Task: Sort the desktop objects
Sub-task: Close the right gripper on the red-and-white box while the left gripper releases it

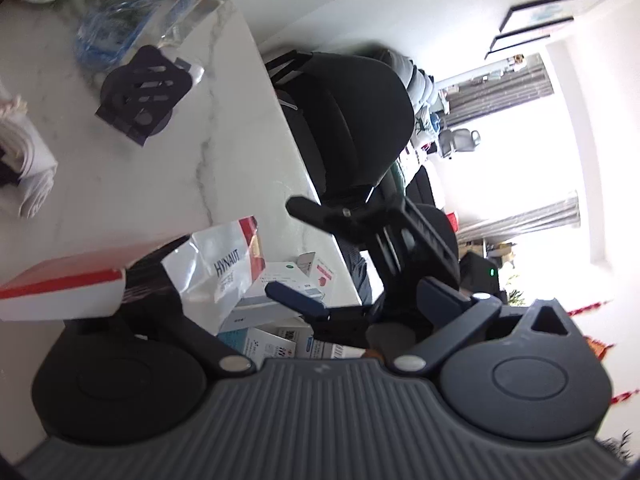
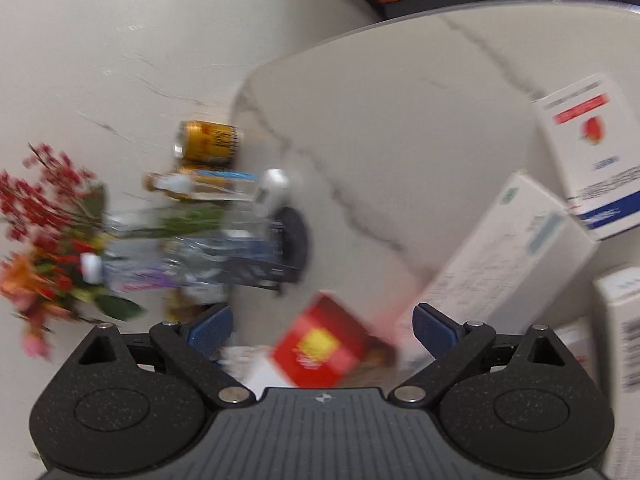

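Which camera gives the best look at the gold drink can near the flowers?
The right wrist view: the gold drink can appears whole, on its side in this rotated picture, beside the clear bottles, though motion-blurred. The left wrist view shows only blurred bottles at its top edge; no can can be made out.

White grey-veined marble table (image 2: 400, 120) — red box (image 2: 324, 344) with yellow patch, gold can (image 2: 208, 144), blue-padded tongs (image 2: 320, 324).

Motion-blurred bottles (image 2: 200, 240) and flowers (image 2: 44, 232), labels unreadable.

A white marble counter (image 2: 380, 128) is carrying boxes (image 2: 504, 256) near one edge, and a can (image 2: 208, 146) and bottles (image 2: 200, 184) along another.
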`<action>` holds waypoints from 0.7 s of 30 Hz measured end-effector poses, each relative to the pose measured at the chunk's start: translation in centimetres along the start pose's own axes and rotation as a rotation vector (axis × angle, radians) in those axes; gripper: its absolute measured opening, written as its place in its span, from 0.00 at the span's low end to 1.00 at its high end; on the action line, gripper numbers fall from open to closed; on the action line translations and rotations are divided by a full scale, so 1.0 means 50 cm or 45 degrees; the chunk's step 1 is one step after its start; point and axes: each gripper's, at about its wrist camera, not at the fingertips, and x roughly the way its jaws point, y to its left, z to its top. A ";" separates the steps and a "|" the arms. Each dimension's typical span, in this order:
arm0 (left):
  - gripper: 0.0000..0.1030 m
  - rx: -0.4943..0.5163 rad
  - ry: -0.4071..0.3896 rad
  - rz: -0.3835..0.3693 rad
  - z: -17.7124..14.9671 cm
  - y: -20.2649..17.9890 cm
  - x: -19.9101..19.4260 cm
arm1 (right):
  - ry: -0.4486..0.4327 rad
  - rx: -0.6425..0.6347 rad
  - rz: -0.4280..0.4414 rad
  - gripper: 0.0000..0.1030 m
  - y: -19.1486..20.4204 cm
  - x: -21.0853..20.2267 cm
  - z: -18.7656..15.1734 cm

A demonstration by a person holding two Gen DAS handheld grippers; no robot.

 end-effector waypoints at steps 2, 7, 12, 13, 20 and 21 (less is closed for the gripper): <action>1.00 -0.033 -0.010 -0.006 -0.003 0.009 -0.011 | 0.008 0.007 0.014 0.95 -0.006 -0.010 -0.022; 1.00 -0.072 -0.004 -0.040 -0.038 0.026 -0.036 | 0.018 -0.043 -0.032 0.95 0.004 -0.031 -0.086; 1.00 -0.133 -0.008 -0.096 -0.081 0.052 -0.052 | 0.035 -0.035 0.031 0.94 0.022 -0.031 -0.126; 1.00 -0.133 -0.015 -0.107 -0.085 0.054 -0.055 | 0.052 -0.001 0.069 0.94 0.020 -0.027 -0.130; 1.00 -0.120 -0.024 -0.130 -0.108 0.074 -0.077 | 0.123 0.174 0.096 0.85 -0.005 0.010 -0.180; 1.00 -0.113 -0.021 -0.131 -0.111 0.076 -0.079 | 0.132 0.201 0.103 0.84 -0.012 0.015 -0.185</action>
